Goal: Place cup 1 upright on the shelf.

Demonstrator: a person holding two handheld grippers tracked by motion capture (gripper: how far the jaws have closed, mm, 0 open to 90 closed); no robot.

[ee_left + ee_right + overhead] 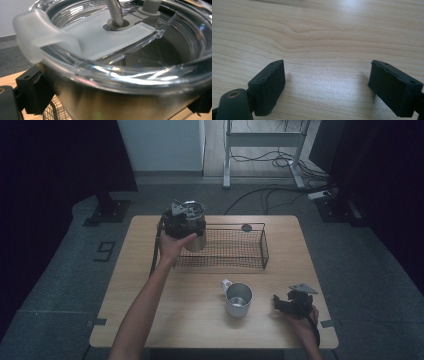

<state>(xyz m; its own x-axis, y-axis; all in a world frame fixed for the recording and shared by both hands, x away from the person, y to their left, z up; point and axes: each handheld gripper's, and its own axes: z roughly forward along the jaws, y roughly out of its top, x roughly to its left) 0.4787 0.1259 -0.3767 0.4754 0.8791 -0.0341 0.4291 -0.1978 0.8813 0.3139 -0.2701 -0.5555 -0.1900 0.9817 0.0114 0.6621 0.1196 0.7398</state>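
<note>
Steel tumbler point(196, 239) with clear lid point(120, 47) and straw: we are holding it above left end of wire basket point(260, 247), likely for lowering inside. Left gripper point(186, 222) fingers point(33, 91) are pinching tumbler's body just under lid rim. Right gripper point(290, 304) is resting on worktop point(150, 310), fingers point(269, 86) spread, nothing between. Handled steel mug point(238, 299) is standing nearby.

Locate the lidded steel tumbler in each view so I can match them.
High view: tumbler upper centre-left, clamped in the left gripper over the wire basket, at its left end.
Left gripper view: tumbler close up between the jaws, wire basket bottom left.
Right gripper view: bare table before the right gripper, jaws open.
Shared landmark: the wooden table.
</note>
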